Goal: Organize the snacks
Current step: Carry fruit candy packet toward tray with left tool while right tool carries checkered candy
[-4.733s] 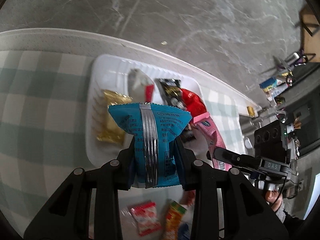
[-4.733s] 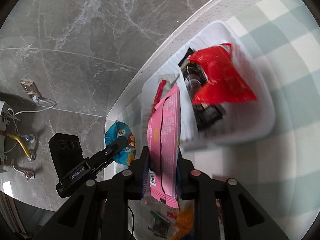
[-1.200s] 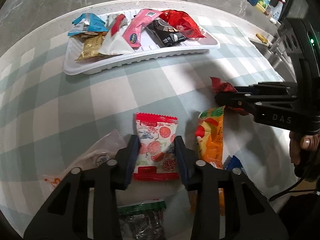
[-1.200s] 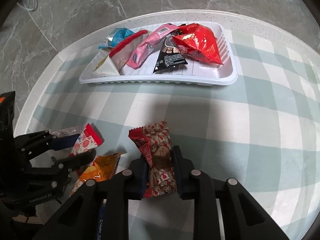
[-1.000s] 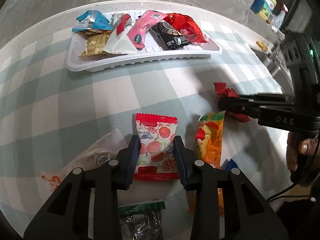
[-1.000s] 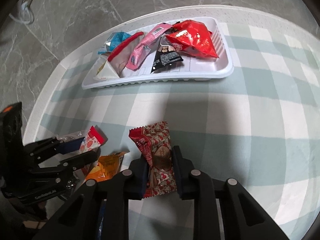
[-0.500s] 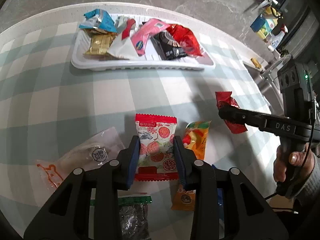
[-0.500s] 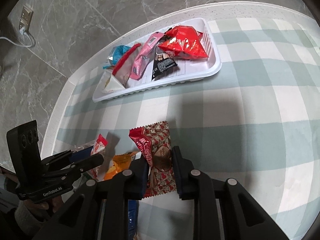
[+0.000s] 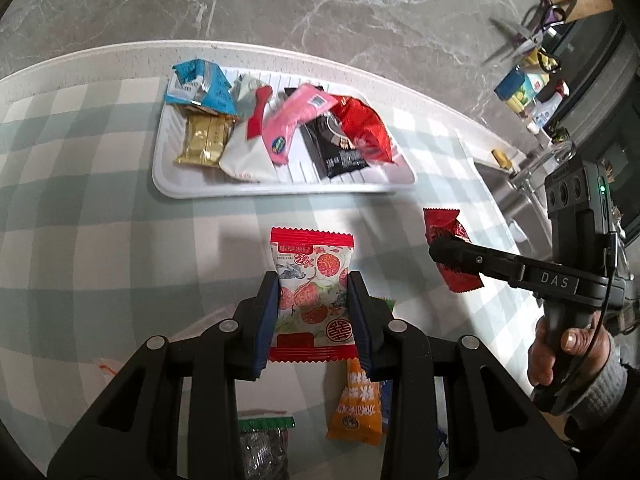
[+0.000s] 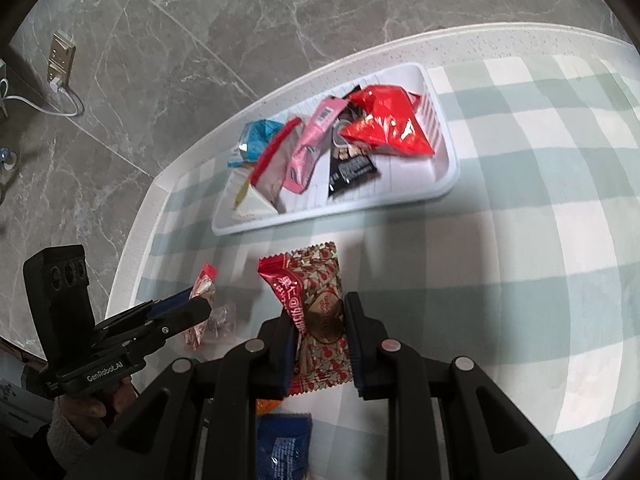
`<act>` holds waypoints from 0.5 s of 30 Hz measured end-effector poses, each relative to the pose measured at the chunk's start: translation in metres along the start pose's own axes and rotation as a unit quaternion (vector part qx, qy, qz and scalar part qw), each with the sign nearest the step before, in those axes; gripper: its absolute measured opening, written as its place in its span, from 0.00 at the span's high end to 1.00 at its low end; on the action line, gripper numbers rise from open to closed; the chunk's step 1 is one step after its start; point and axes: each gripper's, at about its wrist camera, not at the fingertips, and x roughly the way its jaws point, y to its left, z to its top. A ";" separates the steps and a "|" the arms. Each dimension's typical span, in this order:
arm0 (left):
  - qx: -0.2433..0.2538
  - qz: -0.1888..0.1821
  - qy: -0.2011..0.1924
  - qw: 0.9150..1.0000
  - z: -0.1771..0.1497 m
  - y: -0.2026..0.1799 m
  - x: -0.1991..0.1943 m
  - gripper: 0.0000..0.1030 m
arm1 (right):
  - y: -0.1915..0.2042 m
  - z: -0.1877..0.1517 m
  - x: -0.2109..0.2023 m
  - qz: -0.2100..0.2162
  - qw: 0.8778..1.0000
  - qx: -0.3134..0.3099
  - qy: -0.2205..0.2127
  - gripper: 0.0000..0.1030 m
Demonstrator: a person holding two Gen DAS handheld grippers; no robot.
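My left gripper (image 9: 314,312) is shut on a white snack packet with red fruit print (image 9: 310,288) and holds it above the checked tablecloth. My right gripper (image 10: 318,334) is shut on a dark red patterned snack packet (image 10: 316,300), also lifted; this packet shows in the left wrist view (image 9: 448,236). The white tray (image 9: 280,190) stands at the far side of the table and holds several packets: blue, gold, white with red, pink, black and red. The tray also shows in the right wrist view (image 10: 436,196).
On the cloth below my grippers lie an orange packet (image 9: 356,404), a green-topped clear packet (image 9: 262,450) and a blue packet (image 10: 284,446). The table edge curves behind the tray. Scissors and bottles (image 9: 528,84) sit on a counter at the far right.
Both grippers have risen and moved toward the tray with their packets held. The loose packets on the cloth have dropped lower in view.
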 end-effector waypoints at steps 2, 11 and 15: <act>-0.005 -0.002 -0.002 1.000 0.005 0.002 -0.001 0.70 | 0.002 0.006 0.000 0.003 1.000 -0.001 -0.001 0.76; -0.008 -0.002 -0.012 1.000 0.026 0.007 -0.001 0.70 | 0.008 0.026 0.003 0.013 1.000 -0.002 -0.007 0.76; -0.012 -0.001 -0.017 1.000 0.034 0.009 0.000 0.70 | 0.010 0.033 0.005 0.016 1.000 -0.003 -0.009 0.76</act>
